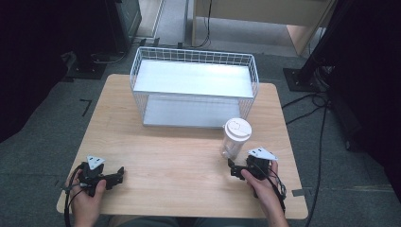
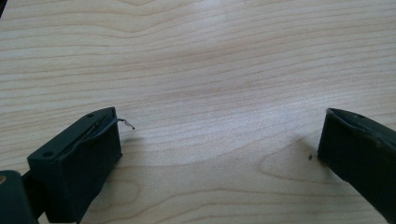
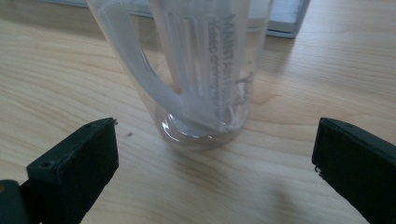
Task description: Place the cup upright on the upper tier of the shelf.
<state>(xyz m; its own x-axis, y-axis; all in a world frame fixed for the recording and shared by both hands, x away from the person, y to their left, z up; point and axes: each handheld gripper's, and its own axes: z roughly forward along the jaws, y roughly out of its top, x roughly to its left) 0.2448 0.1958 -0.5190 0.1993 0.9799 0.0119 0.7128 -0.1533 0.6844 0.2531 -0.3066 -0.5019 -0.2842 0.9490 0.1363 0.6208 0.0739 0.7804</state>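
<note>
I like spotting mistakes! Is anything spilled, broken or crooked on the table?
Nothing is spilled or tipped: the clear cup stands upright beside the wire basket. One small oddity: a thin bent wire sticks out of a pad on the left tongs.

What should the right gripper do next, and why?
Probably ease the right gripper forward so its open jaws straddle the cup, then close. The cup stands upright just ahead of the jaws, not yet between them, and the left gripper sits far off over bare table.

Light wooden table (image 1: 165,161) with wire basket (image 1: 194,87) and clear jug (image 1: 235,139)
</note>
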